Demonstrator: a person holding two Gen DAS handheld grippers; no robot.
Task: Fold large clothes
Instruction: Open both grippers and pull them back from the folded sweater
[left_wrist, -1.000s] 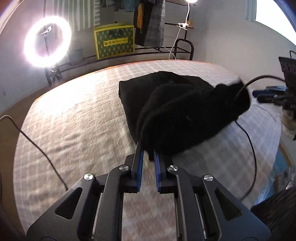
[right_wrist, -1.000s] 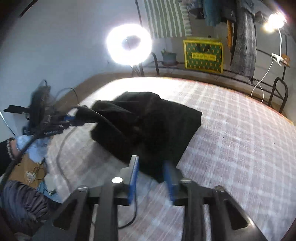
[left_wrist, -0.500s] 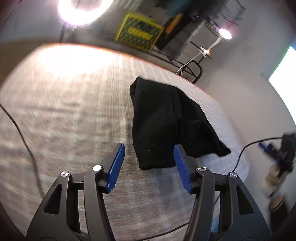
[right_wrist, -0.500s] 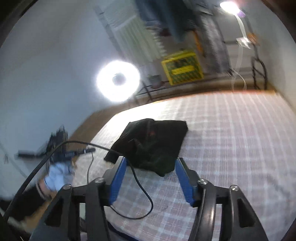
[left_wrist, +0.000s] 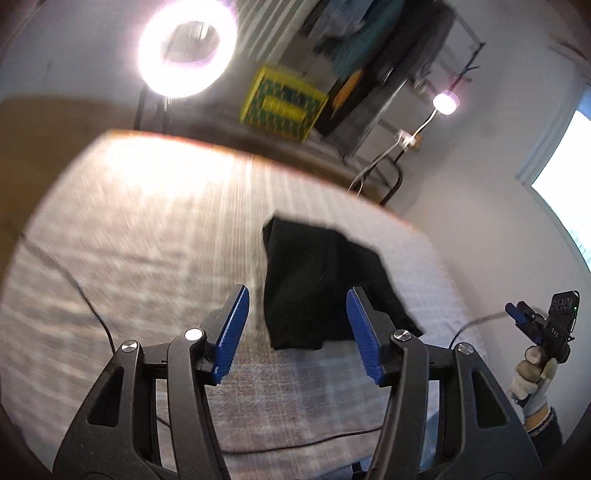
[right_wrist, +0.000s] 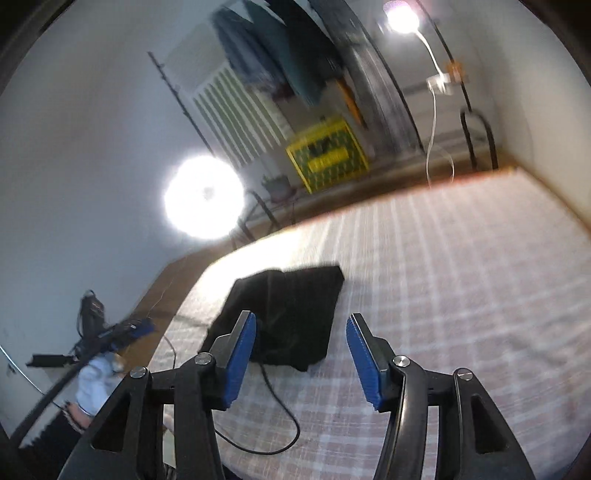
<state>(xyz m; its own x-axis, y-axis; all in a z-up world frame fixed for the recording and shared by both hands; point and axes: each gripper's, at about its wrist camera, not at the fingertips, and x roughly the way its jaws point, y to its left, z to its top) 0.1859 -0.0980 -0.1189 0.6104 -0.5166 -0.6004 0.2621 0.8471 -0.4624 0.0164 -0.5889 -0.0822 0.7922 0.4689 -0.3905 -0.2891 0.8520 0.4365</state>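
Left tongs (left_wrist: 297, 334) wide open, blue pads apart, holding nothing, raised above the near edge of the bed (left_wrist: 110, 236). Right tongs (right_wrist: 301, 350) also wide open and empty, likewise up in the air; seen small at the far right of the left view too, in a gloved hand (left_wrist: 532, 380).

Black garment (left_wrist: 321, 284) lying on the checked bed cover, folded into a compact and rather flat packet, toward the side of the bed near the white wall. In the right view, same garment (right_wrist: 291, 314) near the bed's left edge, one corner slightly loose and uneven.

Judged from this: folding mostly done, perhaps finished; maybe only small tidying of the loose corner left.

Much free cover around the garment on the side of the ring light (left_wrist: 186, 46). Less room toward the wall side. A black cable (right_wrist: 280, 413) across the cover just before the garment, touching its near edge, easy to catch when reaching in again.
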